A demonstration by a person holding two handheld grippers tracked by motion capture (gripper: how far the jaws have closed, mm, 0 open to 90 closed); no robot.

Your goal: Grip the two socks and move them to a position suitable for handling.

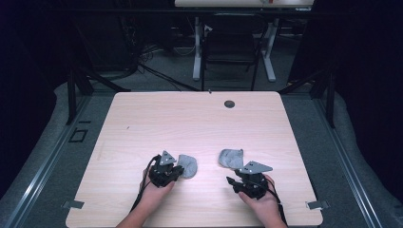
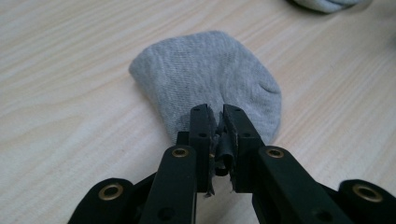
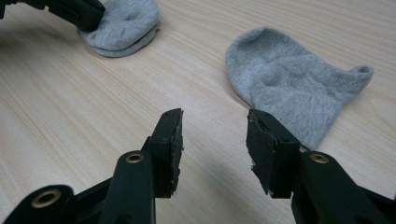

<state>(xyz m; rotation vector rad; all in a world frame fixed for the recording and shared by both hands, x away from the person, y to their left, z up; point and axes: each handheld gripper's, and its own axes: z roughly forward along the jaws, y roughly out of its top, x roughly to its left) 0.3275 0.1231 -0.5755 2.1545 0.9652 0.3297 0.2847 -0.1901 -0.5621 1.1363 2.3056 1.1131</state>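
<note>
Right gripper view: my right gripper (image 3: 214, 140) stood open, empty; right sock (image 3: 294, 88) lay ahead, off right jaw, cuff pointing away. Left gripper (image 2: 217, 135) pinched left sock (image 2: 205, 79) edge on table (image 1: 190, 118).

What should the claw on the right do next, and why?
Probably ease forward and close on the near edge of the right sock. The left claw already pinches the edge of the left sock, while the right claw stands open over bare table, just short of its sock.
</note>
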